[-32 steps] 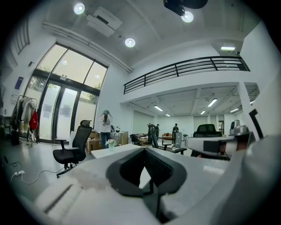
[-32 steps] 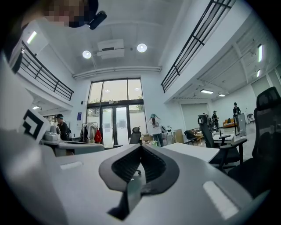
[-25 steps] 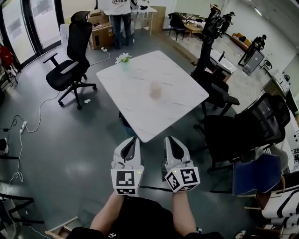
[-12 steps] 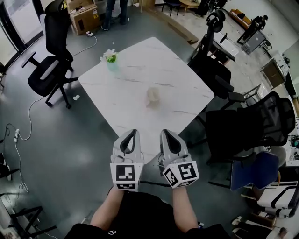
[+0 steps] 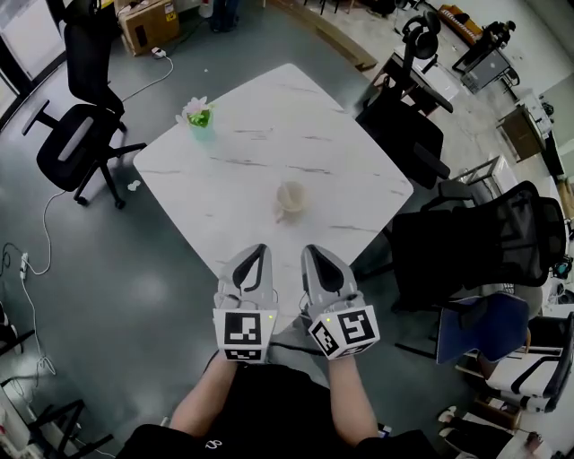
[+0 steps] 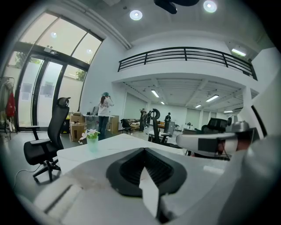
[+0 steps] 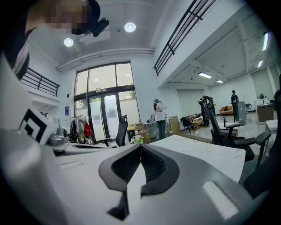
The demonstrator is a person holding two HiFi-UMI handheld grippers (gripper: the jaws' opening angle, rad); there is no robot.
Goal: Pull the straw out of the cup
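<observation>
A pale beige cup (image 5: 290, 198) stands near the middle of the white marble table (image 5: 269, 134), slightly towards the near corner. I cannot make out the straw at this distance. My left gripper (image 5: 257, 252) and right gripper (image 5: 311, 252) are side by side just over the table's near corner, short of the cup, both pointing at it. In the left gripper view the jaws (image 6: 143, 150) meet with nothing between them. The right gripper (image 7: 141, 146) shows its jaws likewise shut and empty. The cup is hidden behind the jaws in both gripper views.
A small pot of flowers (image 5: 198, 114) stands at the table's far left corner. Black office chairs stand on the left (image 5: 76, 134) and on the right (image 5: 408, 130) (image 5: 475, 242). A cardboard box (image 5: 148, 22) and a cable (image 5: 36, 251) lie on the floor.
Both grippers have moved forward from over the floor to the table's near corner. The table and the cup now lie closer and lower in the head view. The jaws stayed shut.
</observation>
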